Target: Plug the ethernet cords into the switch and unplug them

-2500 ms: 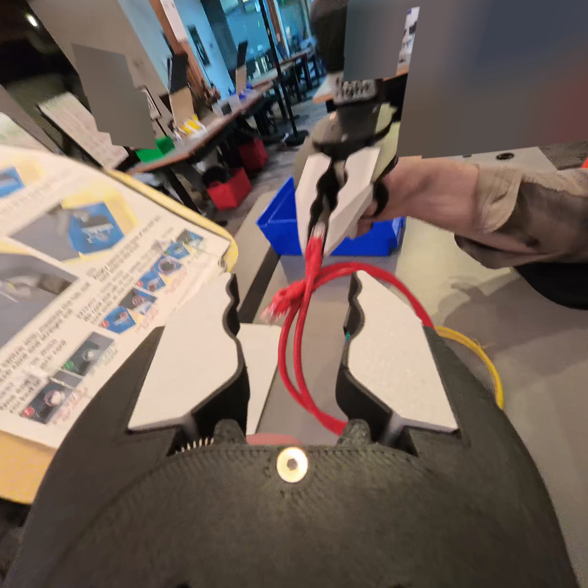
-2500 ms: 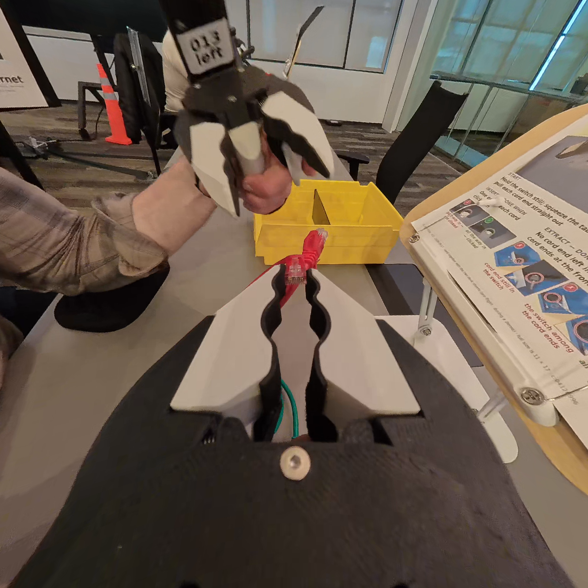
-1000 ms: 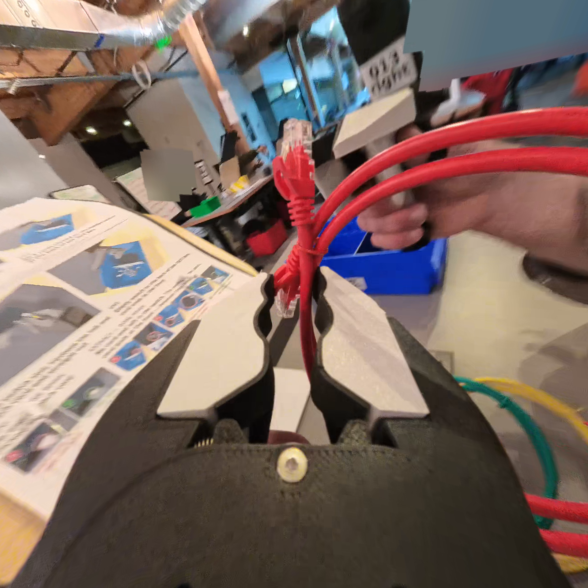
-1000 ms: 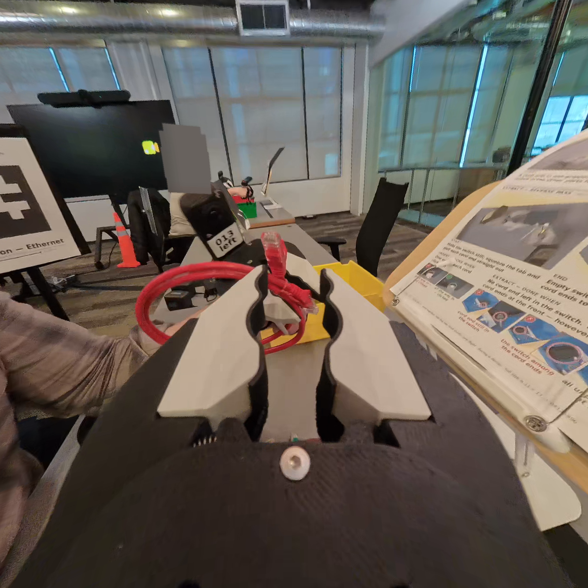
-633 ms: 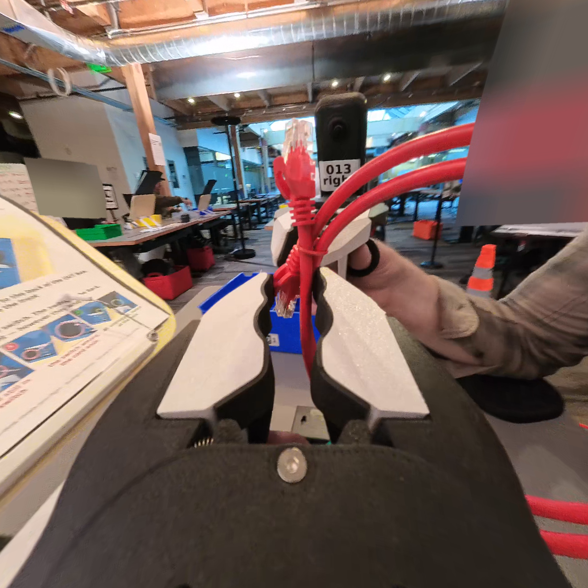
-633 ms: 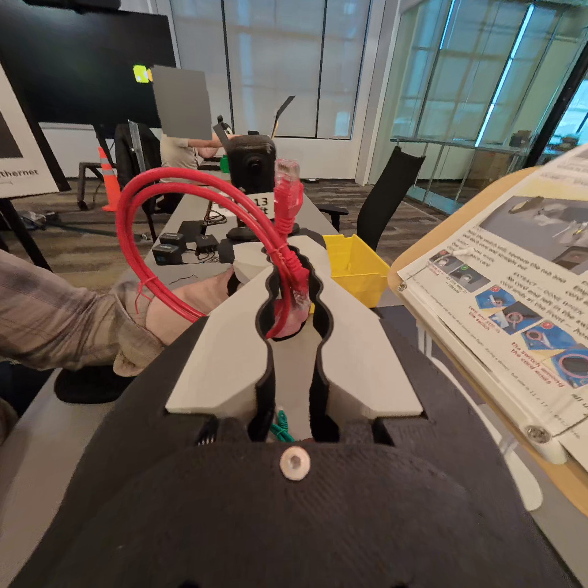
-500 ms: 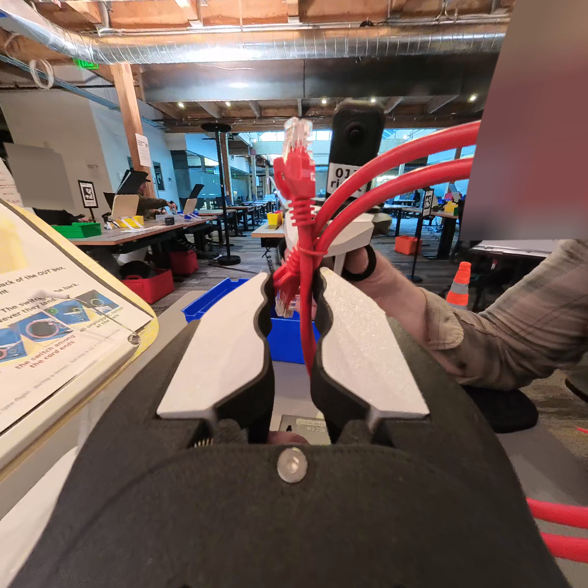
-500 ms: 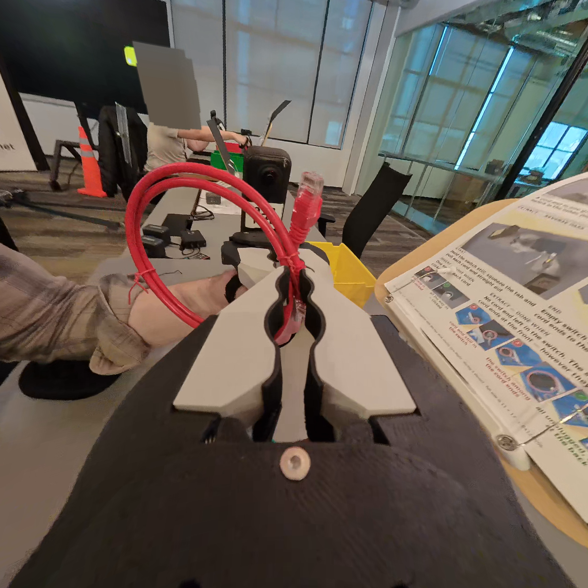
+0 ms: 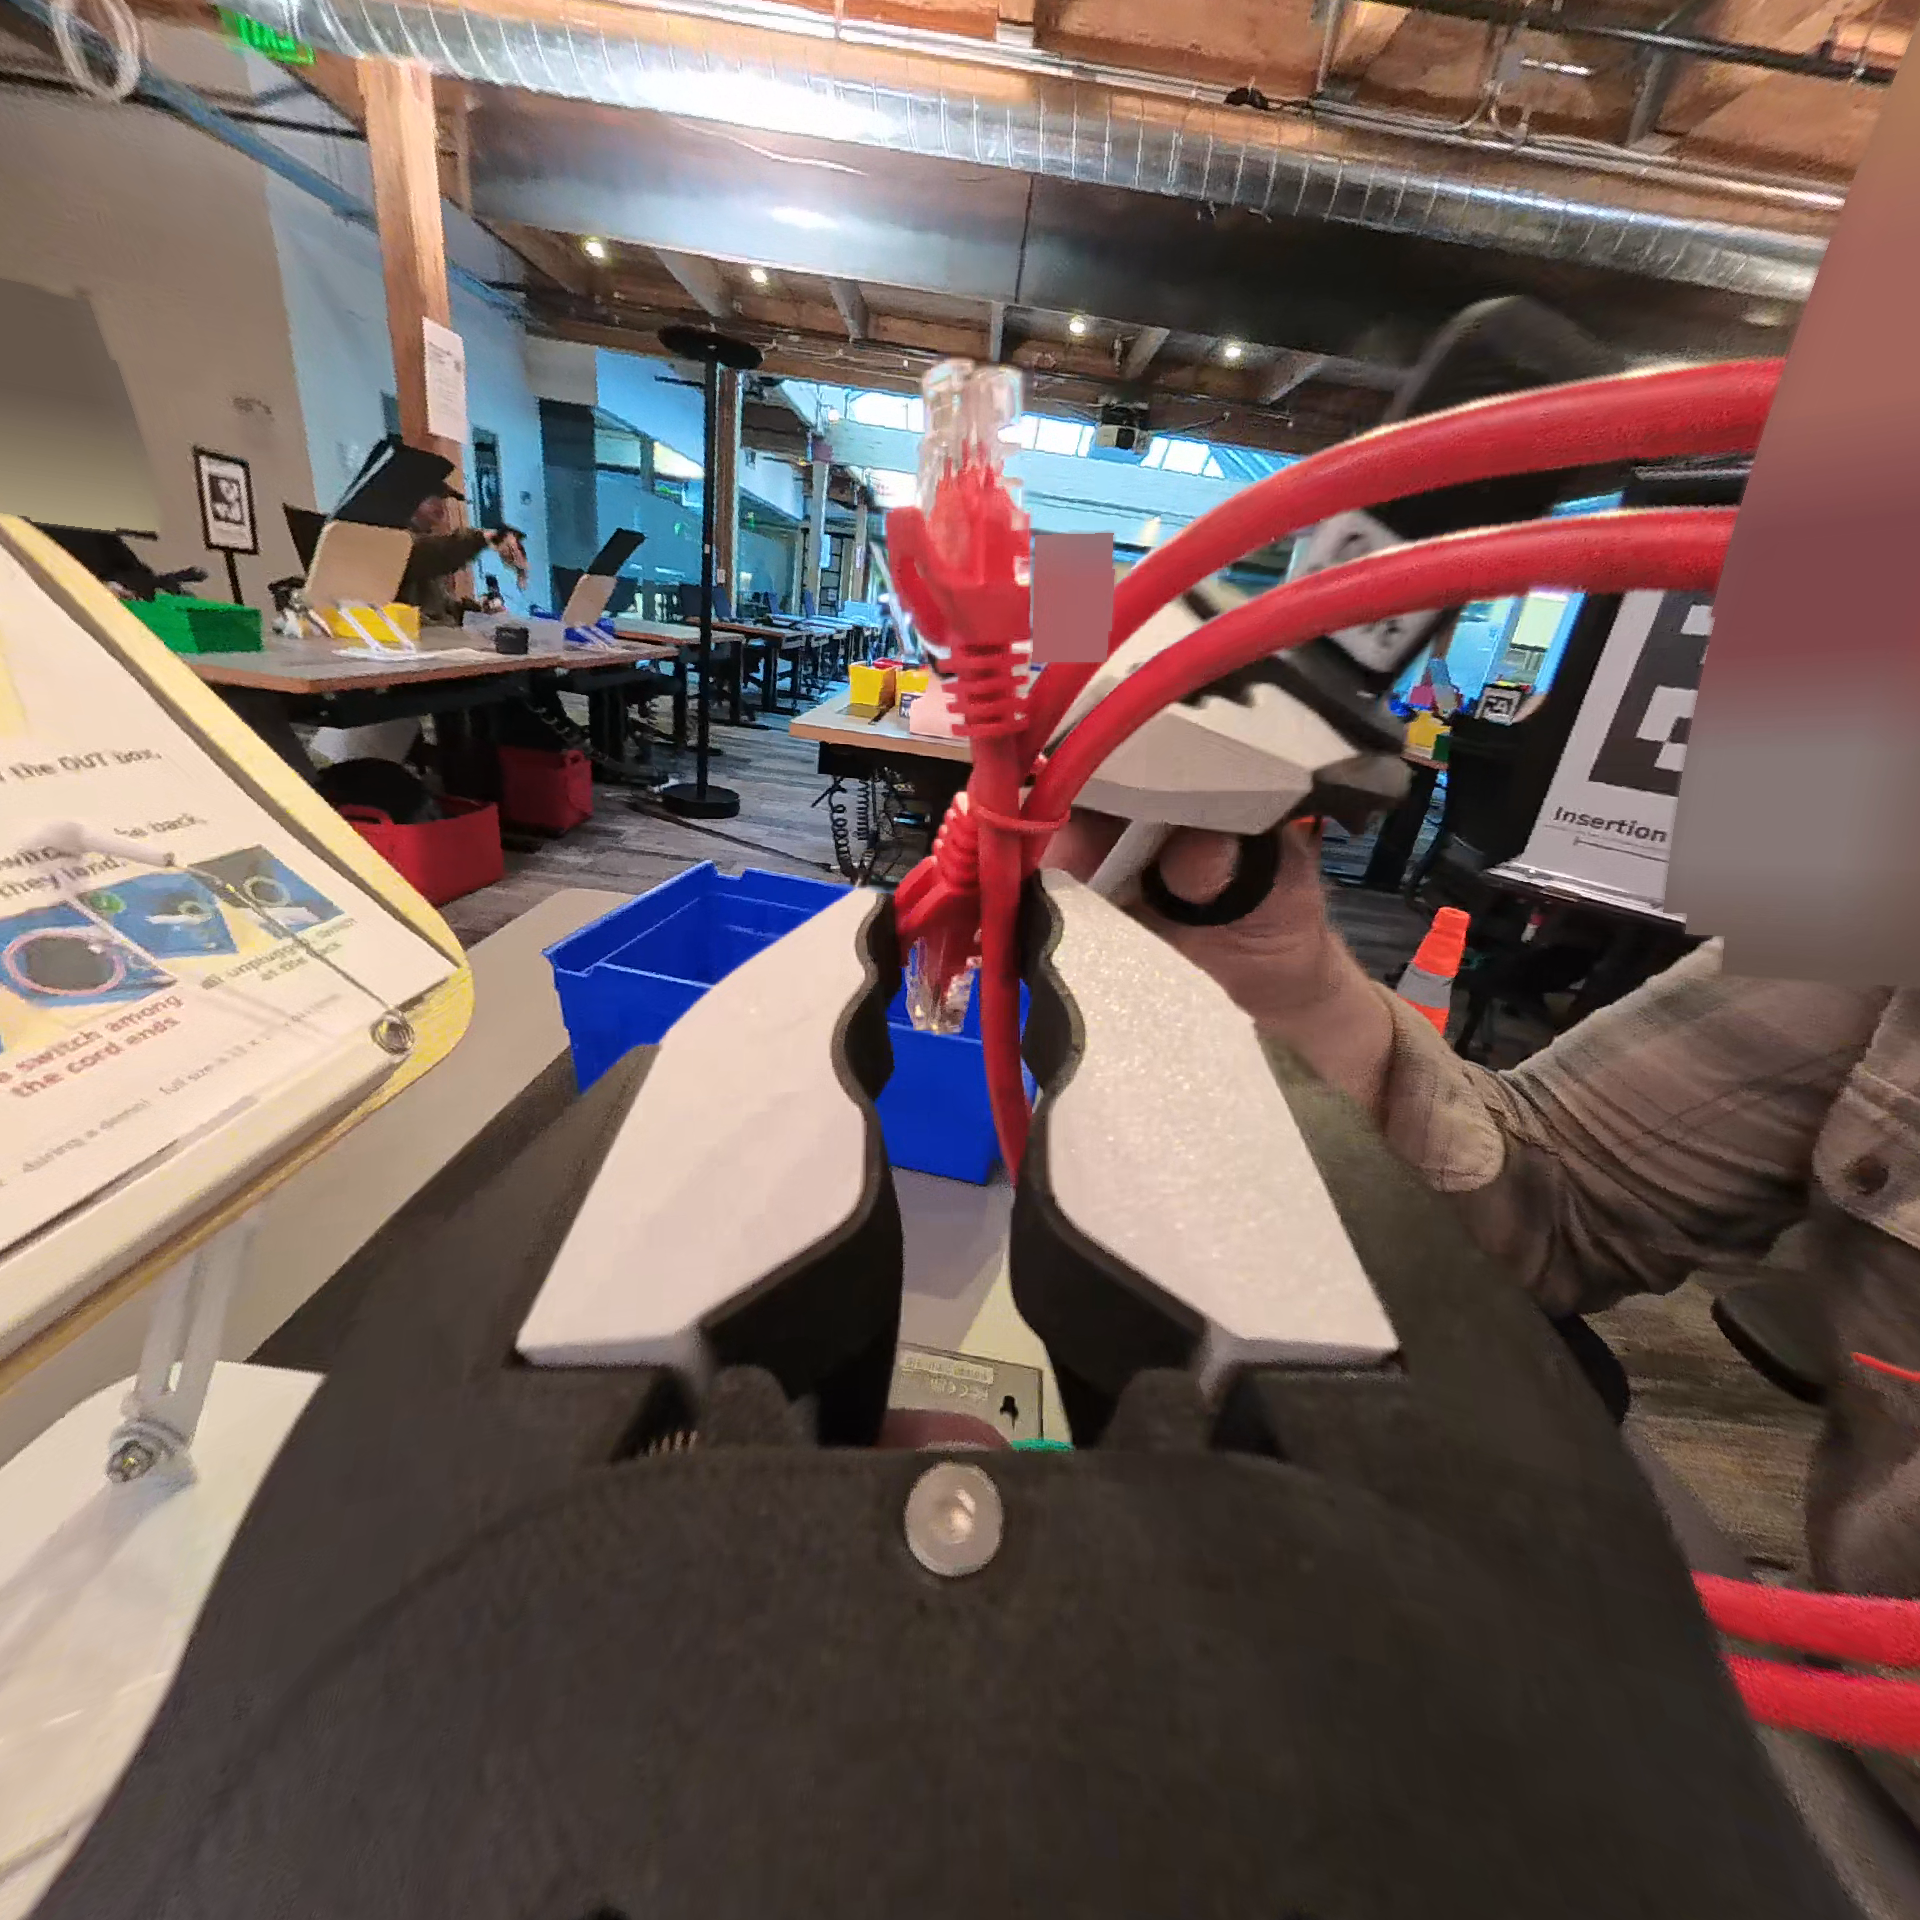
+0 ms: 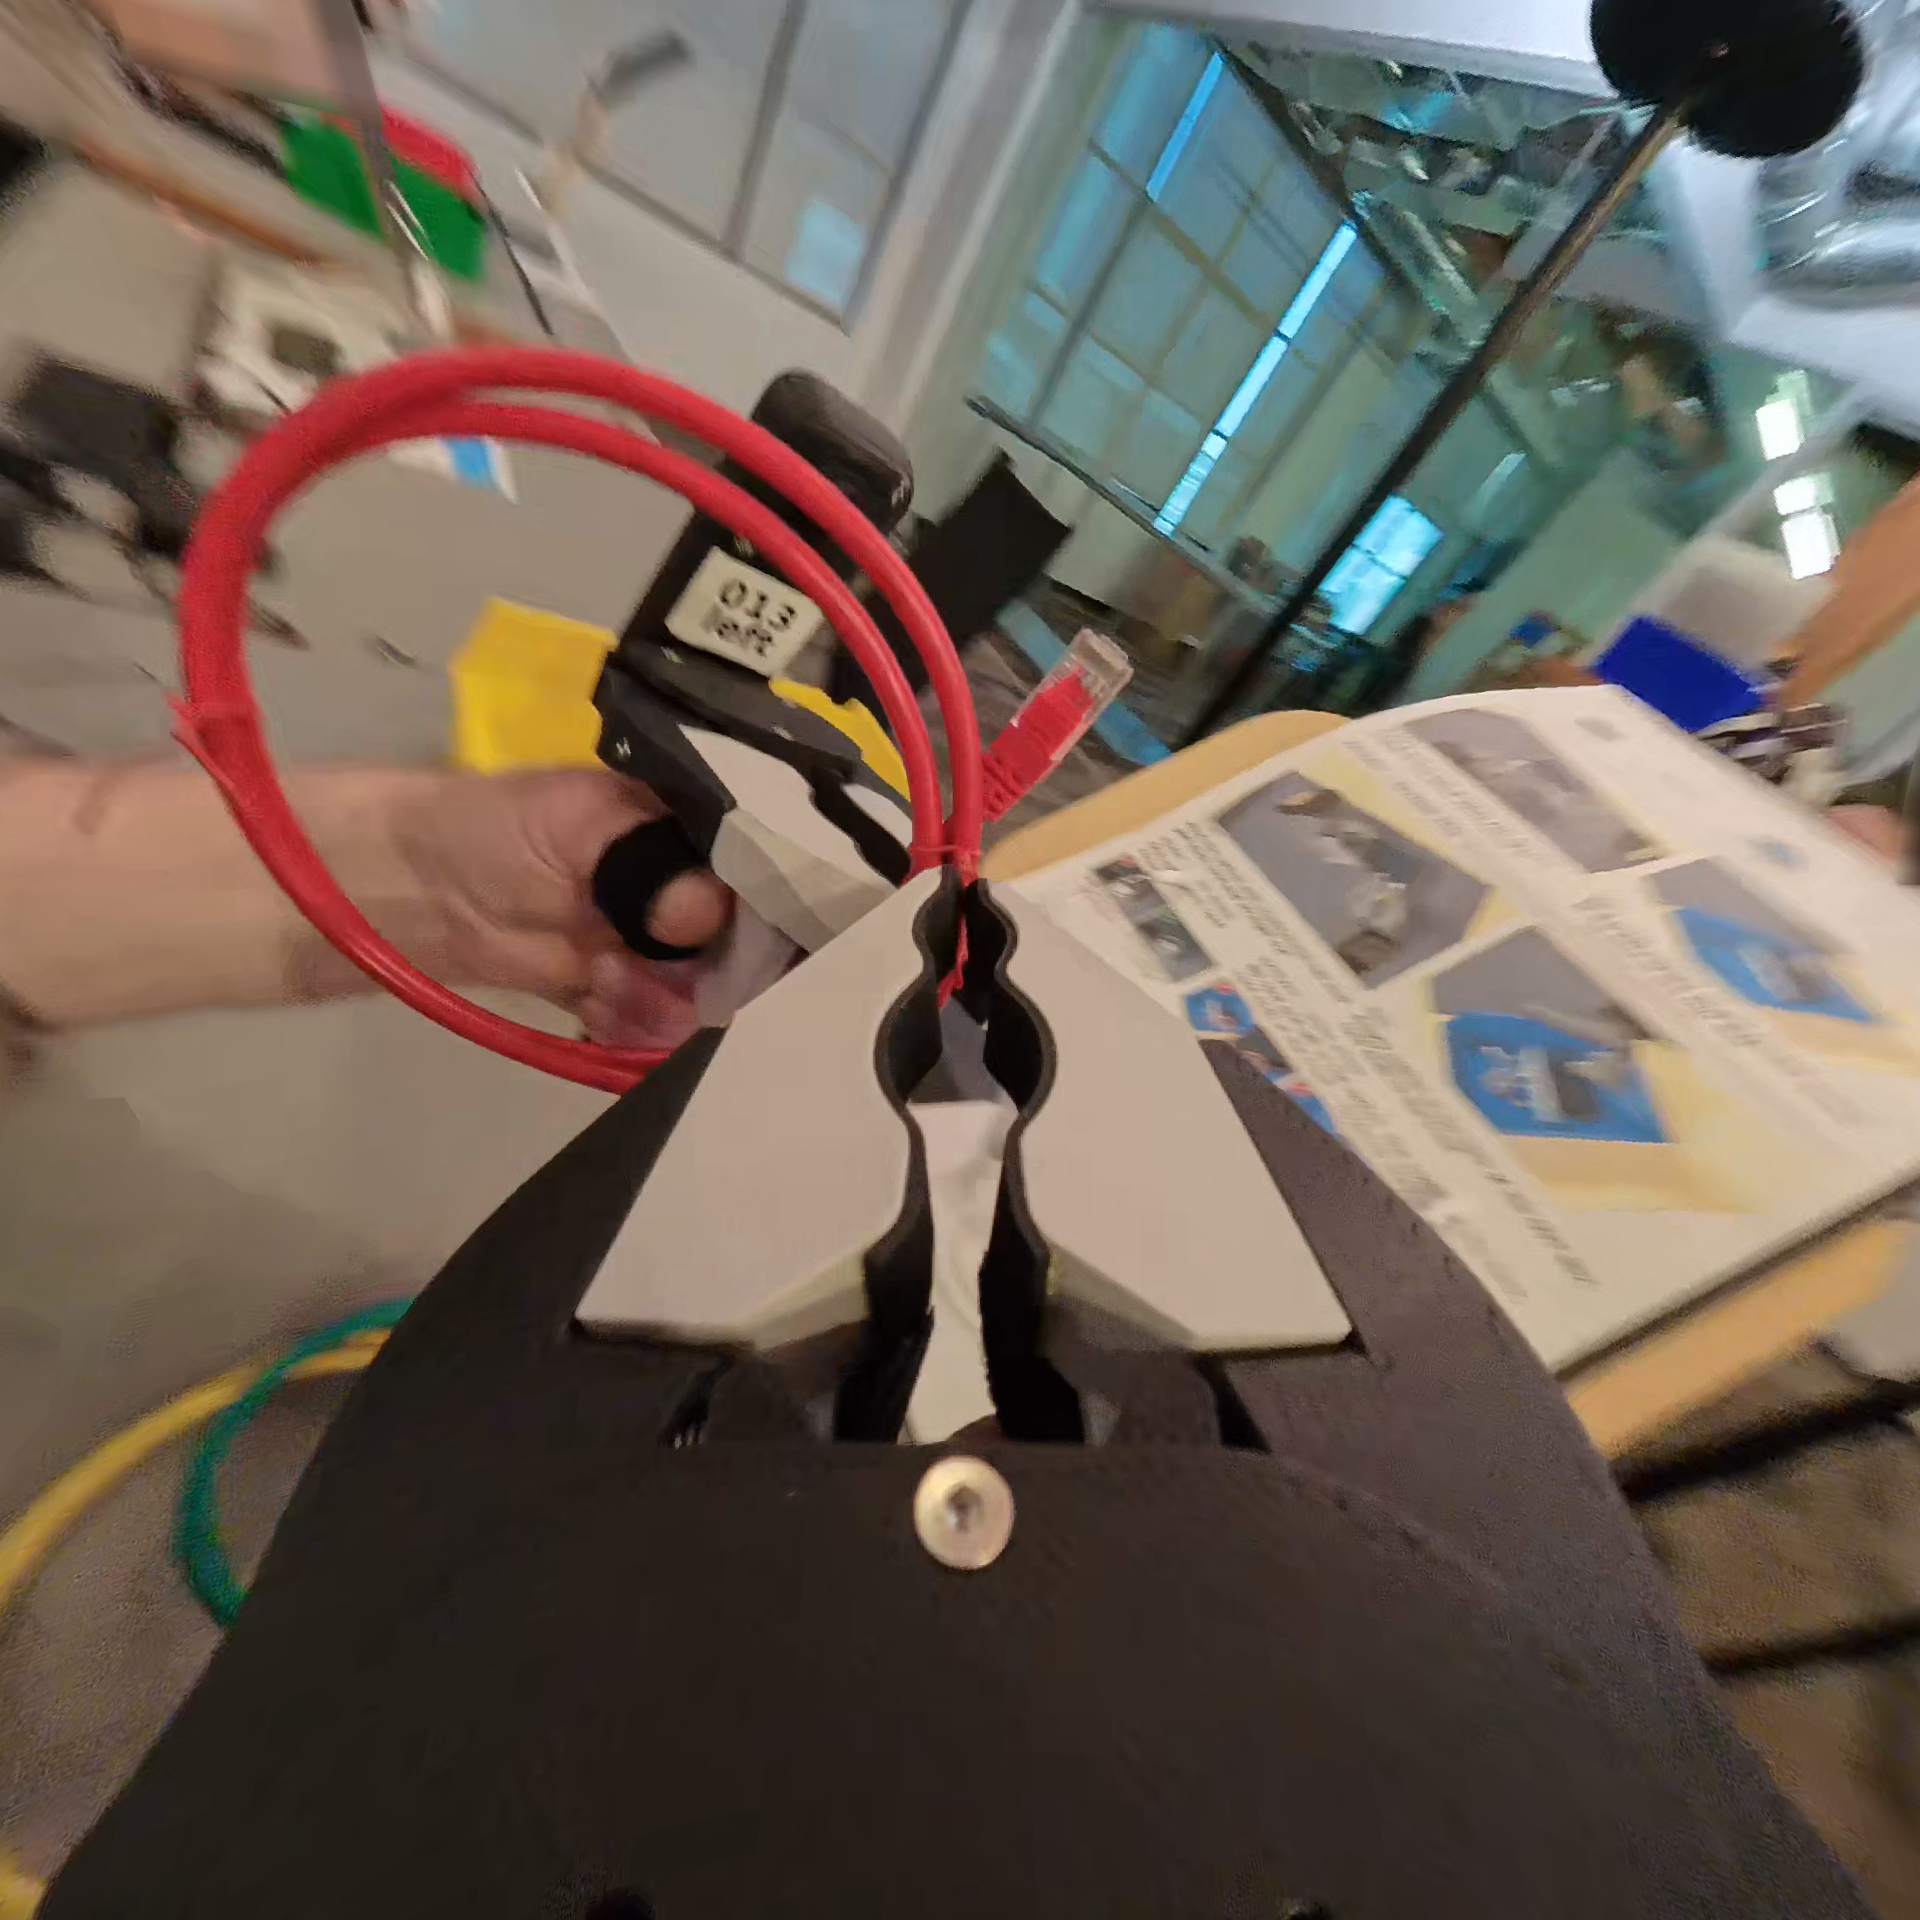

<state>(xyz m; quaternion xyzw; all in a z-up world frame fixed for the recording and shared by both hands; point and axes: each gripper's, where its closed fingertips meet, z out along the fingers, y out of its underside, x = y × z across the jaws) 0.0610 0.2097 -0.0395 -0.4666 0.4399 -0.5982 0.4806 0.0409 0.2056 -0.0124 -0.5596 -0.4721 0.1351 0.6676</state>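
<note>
Board: our instruction board (image 10: 1455, 935) crowds one side; open air lies above.
Cord: our coiled red cord (image 9: 997, 935) hangs mid-air.
Left gripper (image 9: 956, 997): clamped on the cord.
Right gripper (image 10: 961, 925): pinches the tied part.
Risk: we judge the tie may snag.

Grey table (image 9: 520, 997): blue bin (image 9: 675, 966), yellow cord (image 10: 114, 1455), green cord (image 10: 208, 1496).

A: Where's the coiled cord (image 9: 1003, 904)?
B: Between the left gripper (image 9: 956, 956) fingertips, one plug up, one down. Bin (image 9: 665, 961) behind it; instruction board (image 9: 156, 935) at the desk's left edge.
</note>
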